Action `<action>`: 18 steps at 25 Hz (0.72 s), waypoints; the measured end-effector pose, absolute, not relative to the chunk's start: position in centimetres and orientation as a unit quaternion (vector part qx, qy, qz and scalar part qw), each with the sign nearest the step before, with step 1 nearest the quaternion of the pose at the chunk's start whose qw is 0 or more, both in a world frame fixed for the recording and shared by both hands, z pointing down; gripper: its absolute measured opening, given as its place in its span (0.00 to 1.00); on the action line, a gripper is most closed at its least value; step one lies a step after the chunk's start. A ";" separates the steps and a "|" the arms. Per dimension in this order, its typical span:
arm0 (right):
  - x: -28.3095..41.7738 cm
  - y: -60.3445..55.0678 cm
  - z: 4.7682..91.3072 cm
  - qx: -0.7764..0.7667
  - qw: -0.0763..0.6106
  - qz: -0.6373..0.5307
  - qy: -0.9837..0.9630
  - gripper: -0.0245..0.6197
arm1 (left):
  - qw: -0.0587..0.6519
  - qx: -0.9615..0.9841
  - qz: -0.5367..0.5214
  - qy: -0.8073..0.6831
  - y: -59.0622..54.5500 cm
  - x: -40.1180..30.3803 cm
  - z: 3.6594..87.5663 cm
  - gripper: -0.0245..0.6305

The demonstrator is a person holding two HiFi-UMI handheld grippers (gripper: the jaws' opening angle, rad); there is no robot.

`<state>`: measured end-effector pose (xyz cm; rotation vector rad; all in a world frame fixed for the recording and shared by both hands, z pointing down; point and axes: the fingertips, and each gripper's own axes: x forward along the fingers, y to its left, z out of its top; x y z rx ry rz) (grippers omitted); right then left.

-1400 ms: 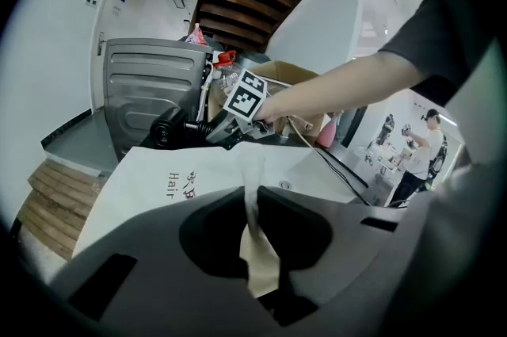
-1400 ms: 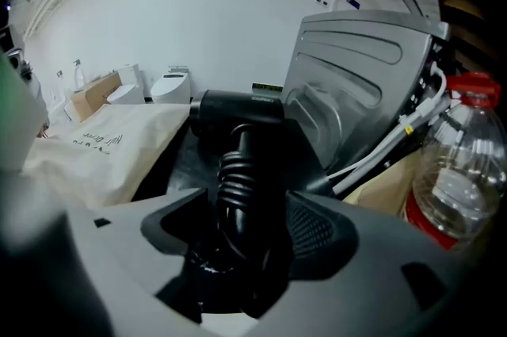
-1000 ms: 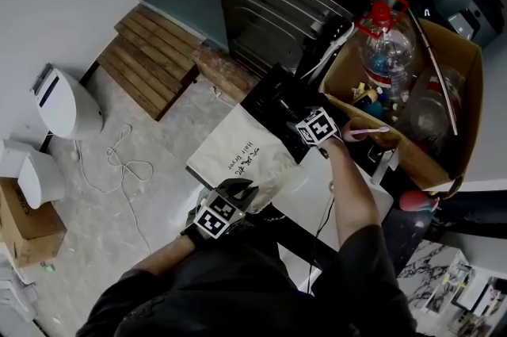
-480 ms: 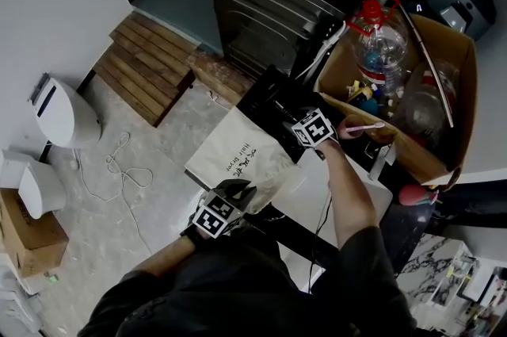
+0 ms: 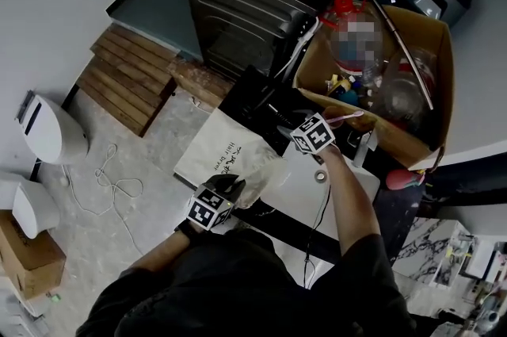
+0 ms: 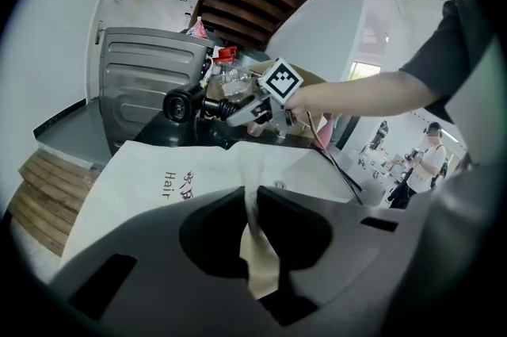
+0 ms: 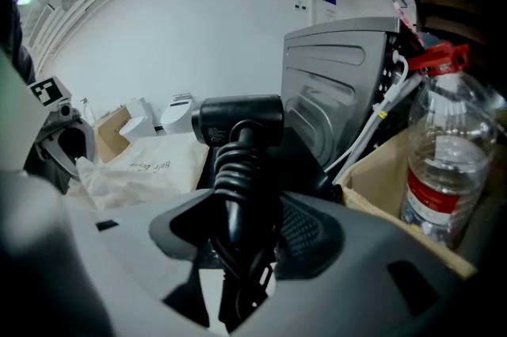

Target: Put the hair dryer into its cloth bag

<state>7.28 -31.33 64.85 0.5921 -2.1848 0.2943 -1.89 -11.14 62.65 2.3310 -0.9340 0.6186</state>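
Both grippers are busy: the right gripper [image 7: 242,242], whose jaws have just been closing, clasps the cord-wrapped handle of the hair dryer [image 7: 238,120] at frame centre, while the left gripper [image 6: 255,204] pinches the edge of the cloth bag [image 6: 178,169] at lower centre. This looks like the carrying step; next, the bag's mouth needs spreading and the dryer steering in nose first.

cloth bag [image 5: 218,155]: cream, dark lettering
hair dryer [image 7: 238,120]: black all over, coiled cord black too
left gripper [image 6: 252,197]: dark grey body, black-and-white square marker cube
cardboard box [image 5: 432,50]: plain brown
bottle [image 7: 440,169]: clear, red cap, red-and-white label
wooden slats [image 5: 127,78]: mid brown, striped by gaps
floor [image 5: 158,141]: pale grey, mottled
cable [image 5: 119,186]: white
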 end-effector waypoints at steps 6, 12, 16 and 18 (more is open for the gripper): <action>11.1 -28.5 62.6 0.250 0.417 0.112 -0.867 0.38 | 0.292 0.865 0.222 -0.343 -11.2 -2.0 63.0 0.09; 15.4 -24.9 61.4 0.268 0.422 0.117 -0.858 0.38 | 0.294 0.868 0.224 -0.332 -11.3 -1.5 63.1 0.09; 18.0 -22.4 61.0 0.280 0.421 0.126 -0.853 0.38 | 0.295 0.868 0.227 -0.328 -11.3 -1.4 63.2 0.09; 19.1 -21.1 61.1 0.286 0.422 0.134 -0.850 0.38 | 0.296 0.868 0.230 -0.326 -11.4 -1.3 63.3 0.09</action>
